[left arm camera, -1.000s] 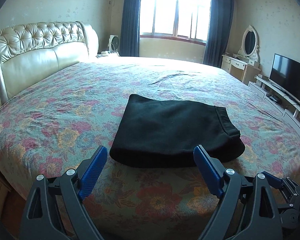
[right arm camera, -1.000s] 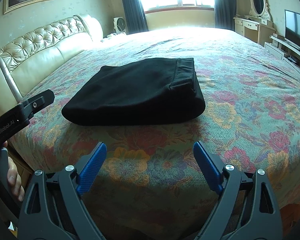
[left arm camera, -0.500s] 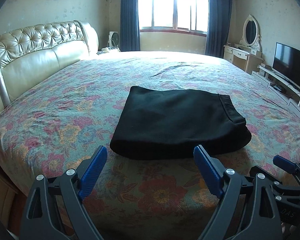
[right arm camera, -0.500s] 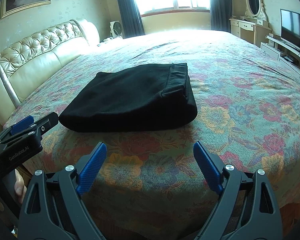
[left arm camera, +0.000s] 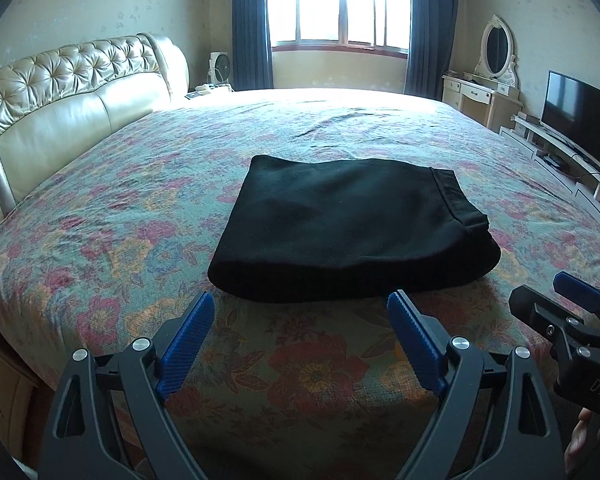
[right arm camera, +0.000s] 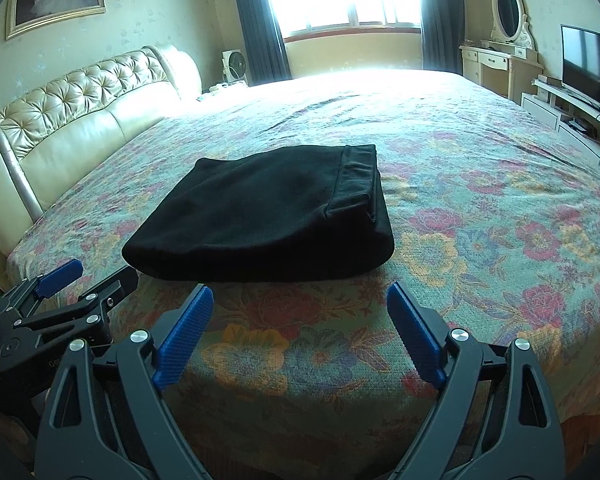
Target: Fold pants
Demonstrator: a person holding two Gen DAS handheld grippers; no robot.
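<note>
Pants (left arm camera: 348, 228), black and folded into a thick rectangle, are lying on the floral bedspread (left arm camera: 112, 220) close to the bed's near edge in your left wrist view, with the waistband facing the right side. Your left gripper (left arm camera: 300, 316) is hovering just short of the fold, its blue pads spread wide apart and holding nothing, while your right gripper (left arm camera: 572, 304) is showing at the right edge of that view. In your right wrist view, the pants (right arm camera: 260, 224) are sitting near the same edge, toward the headboard (right arm camera: 80, 120) side. Your right gripper (right arm camera: 300, 308) is hanging over the bedspread, jaws apart and empty, and the left gripper (right arm camera: 60, 288) is peeking in low on the left.
</note>
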